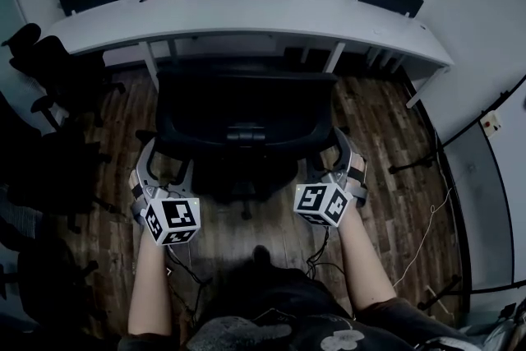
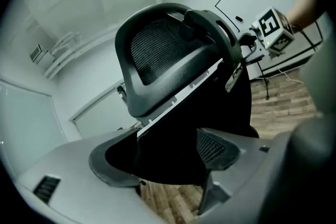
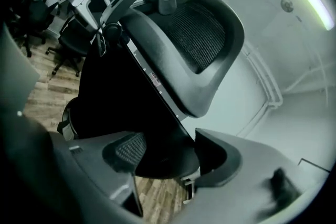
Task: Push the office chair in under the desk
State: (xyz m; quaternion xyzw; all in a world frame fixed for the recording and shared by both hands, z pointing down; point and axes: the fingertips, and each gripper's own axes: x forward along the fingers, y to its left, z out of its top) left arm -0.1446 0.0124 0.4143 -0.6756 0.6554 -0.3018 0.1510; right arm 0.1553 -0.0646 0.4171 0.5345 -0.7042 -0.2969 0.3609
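The left gripper point(image 1: 164, 166) and right gripper point(image 1: 332, 160) each clasp the chair point(image 1: 238, 115), which stands just before the desk point(image 1: 246, 12); next, I think, comes an even forward push.

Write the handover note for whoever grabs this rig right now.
Left tool: jaws closed on the left edge of the chair back.
Right tool: jaws closed on the right edge.
Chair faces the desk, its back short of the desk's front edge; the seat is hidden.
Done: both grips taken.
Left: push the chair straight in under the desk, then release.
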